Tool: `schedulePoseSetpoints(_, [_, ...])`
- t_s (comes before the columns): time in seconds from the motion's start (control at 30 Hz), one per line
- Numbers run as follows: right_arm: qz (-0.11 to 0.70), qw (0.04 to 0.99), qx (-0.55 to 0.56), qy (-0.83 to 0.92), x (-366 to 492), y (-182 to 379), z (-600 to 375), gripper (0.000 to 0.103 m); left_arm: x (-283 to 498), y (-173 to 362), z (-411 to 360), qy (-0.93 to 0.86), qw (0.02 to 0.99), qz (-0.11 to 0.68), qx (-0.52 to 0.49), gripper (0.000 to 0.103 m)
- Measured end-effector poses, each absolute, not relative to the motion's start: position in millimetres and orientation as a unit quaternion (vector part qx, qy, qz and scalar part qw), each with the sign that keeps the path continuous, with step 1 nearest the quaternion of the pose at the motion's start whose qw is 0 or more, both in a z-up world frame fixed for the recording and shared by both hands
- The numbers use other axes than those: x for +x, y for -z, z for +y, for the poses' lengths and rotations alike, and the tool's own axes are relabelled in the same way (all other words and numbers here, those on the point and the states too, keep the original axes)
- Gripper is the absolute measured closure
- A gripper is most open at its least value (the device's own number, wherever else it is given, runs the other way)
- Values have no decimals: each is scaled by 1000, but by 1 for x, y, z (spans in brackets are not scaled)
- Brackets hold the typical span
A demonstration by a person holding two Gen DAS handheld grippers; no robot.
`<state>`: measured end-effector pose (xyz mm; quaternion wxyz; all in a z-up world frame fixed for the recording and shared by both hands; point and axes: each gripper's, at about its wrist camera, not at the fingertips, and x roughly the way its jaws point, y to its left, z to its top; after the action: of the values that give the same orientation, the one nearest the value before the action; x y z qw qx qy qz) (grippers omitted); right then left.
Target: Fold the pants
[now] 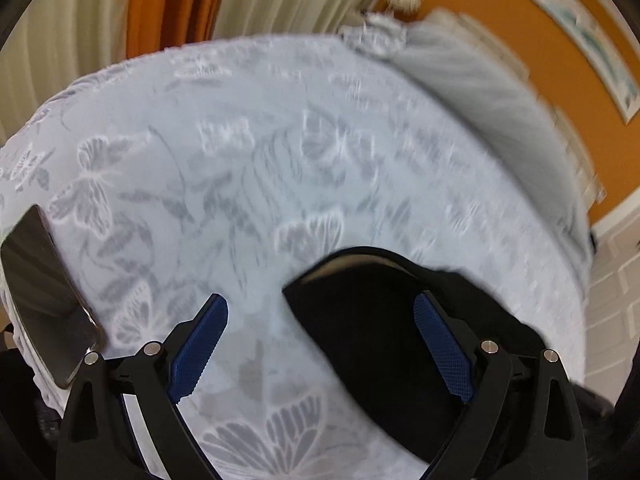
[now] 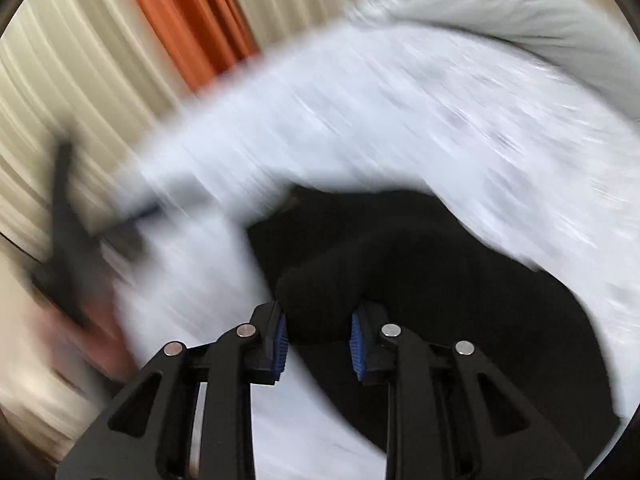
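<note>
Black pants (image 1: 380, 340) lie on a pale bedspread with a butterfly pattern (image 1: 280, 160), towards the lower right of the left wrist view. My left gripper (image 1: 320, 300) hovers over their left edge with its jaws wide apart. Its blue pads (image 1: 200, 344) touch nothing. In the blurred right wrist view the pants (image 2: 460, 280) spread dark across the middle and right. A bunched fold of them fills the gap of my right gripper (image 2: 318, 320), and both blue pads (image 2: 356, 344) sit against it.
A dark phone (image 1: 44, 292) lies at the bed's left edge. A grey pillow (image 1: 500, 100) rests at the far right, under an orange wall. Cream and orange curtains (image 1: 168, 8) hang behind the bed. A blurred dark shape (image 2: 64, 232) shows at the left of the right wrist view.
</note>
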<state>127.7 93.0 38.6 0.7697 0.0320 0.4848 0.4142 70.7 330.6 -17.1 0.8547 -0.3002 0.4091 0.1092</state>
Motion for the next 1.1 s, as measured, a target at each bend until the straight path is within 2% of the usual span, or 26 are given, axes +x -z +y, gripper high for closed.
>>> schedulePoseSetpoints(0.03, [491, 748, 60, -443, 133, -38, 116, 61, 64, 9, 339, -109, 860, 385, -316, 11])
schedulePoseSetpoints(0.07, [498, 724, 84, -470, 137, -27, 140, 38, 57, 1, 346, -115, 866, 361, -327, 11])
schedulePoseSetpoints(0.1, [503, 699, 98, -499, 137, -9, 164, 31, 48, -7, 355, -137, 872, 332, -333, 11])
schedulePoseSetpoints(0.2, [491, 717, 99, -485, 138, 4, 166, 35, 32, -14, 382, -221, 865, 287, -347, 11])
schedulePoseSetpoints(0.3, [438, 747, 183, -465, 148, -14, 91, 37, 38, -1, 396, -214, 849, 316, -366, 11])
schedulePoseSetpoints(0.37, [431, 787, 171, -406, 159, -17, 34, 37, 46, 10, 394, -191, 841, 346, -371, 11])
schedulePoseSetpoints(0.47, [473, 828, 110, -279, 192, 3, -60, 35, 69, 30, 367, -117, 830, 411, -359, 11])
schedulePoseSetpoints(0.6, [531, 810, 123, -216, 227, 45, -143, 37, 110, 70, 319, -32, 794, 488, -360, 11])
schedulePoseSetpoints(0.7, [538, 805, 118, -221, 238, 62, -160, 37, 123, 106, 306, -48, 739, 535, -406, 11])
schedulePoseSetpoints(0.77, [555, 795, 98, -223, 250, 78, -154, 37, 120, 102, 303, -70, 751, 516, -407, 13])
schedulePoseSetpoints(0.8, [565, 789, 68, -231, 245, 89, -139, 41, 121, 99, 298, -71, 754, 517, -399, 15])
schedulePoseSetpoints(0.83, [565, 785, 52, -249, 243, 94, -131, 61, 124, 98, 292, -60, 762, 516, -387, 25])
schedulePoseSetpoints(0.87, [555, 787, 25, -266, 236, 94, -119, 80, 126, 97, 288, -53, 766, 517, -379, 59])
schedulePoseSetpoints(0.9, [539, 796, -3, -275, 224, 87, -109, 93, 129, 98, 282, -56, 771, 527, -354, 72])
schedulePoseSetpoints(0.93, [525, 805, -18, -276, 217, 77, -106, 96, 128, 97, 280, -58, 777, 523, -345, 78])
schedulePoseSetpoints(0.97, [509, 815, -23, -277, 211, 67, -106, 97, 124, 93, 280, -56, 784, 511, -348, 90])
schedulePoseSetpoints(1.03, [454, 847, -20, -275, 200, 38, -116, 100, 114, 76, 283, -49, 804, 480, -348, 92])
schedulePoseSetpoints(1.1, [447, 862, -2, -240, 211, 49, -133, 100, 111, 70, 285, -69, 821, 464, -326, 92])
